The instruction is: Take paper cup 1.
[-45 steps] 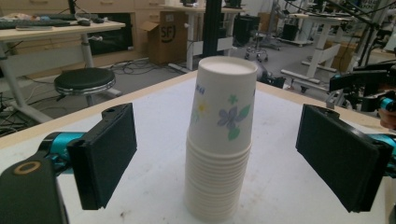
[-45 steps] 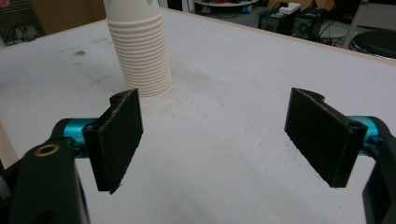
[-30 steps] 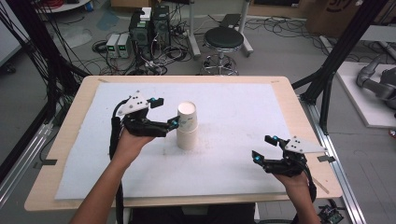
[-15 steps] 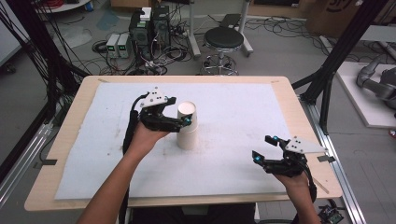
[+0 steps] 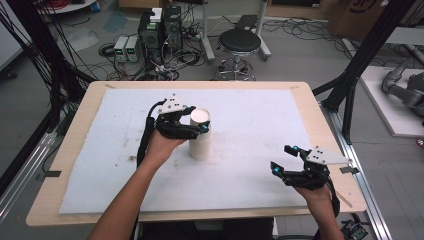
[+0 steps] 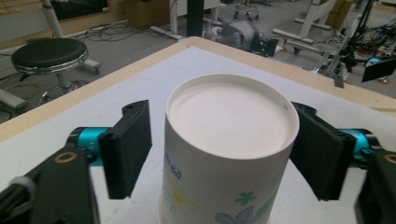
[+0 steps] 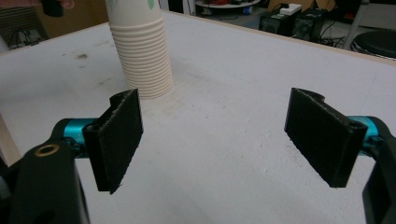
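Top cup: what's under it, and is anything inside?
The top cup sits upside down on a stack of nested cups, whose rims show as ridges down to the white mat. Its closed base faces up, so whatever is inside is hidden.

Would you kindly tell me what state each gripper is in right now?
Left gripper: jaws just been closing around the top paper cup, one pad not touching yet.
Right gripper: open, empty.
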The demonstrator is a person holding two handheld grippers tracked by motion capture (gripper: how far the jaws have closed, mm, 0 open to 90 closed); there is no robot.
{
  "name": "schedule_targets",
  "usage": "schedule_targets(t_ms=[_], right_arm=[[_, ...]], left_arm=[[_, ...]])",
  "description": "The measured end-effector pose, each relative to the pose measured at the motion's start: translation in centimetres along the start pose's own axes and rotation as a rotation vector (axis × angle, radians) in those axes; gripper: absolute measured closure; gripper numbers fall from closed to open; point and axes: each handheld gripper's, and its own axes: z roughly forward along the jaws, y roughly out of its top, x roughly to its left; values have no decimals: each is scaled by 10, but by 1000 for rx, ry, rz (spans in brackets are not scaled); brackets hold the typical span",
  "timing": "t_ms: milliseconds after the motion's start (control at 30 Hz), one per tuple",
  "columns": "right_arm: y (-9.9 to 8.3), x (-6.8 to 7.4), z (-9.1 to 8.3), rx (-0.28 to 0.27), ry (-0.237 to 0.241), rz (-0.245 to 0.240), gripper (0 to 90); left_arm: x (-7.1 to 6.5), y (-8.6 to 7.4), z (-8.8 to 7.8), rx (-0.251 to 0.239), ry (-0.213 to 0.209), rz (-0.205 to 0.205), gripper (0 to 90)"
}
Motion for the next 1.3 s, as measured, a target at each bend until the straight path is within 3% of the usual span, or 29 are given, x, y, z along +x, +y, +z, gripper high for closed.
schedule_targets(t_ms=[67,567,733,1300], right_arm=[[0,0,0,0,0,1,197],[0,0,1,6,20,9,197],[0,1,2,8,21,6,197],[1,2,3,11,27,7,197]], left_arm=[[0,0,0,-1,-8,9,331],[-3,13,-12,-69,-11,4,340],[-4,24,-20,-97,-13,-15,344],[-11,61,-55,-241,-14,24,354]])
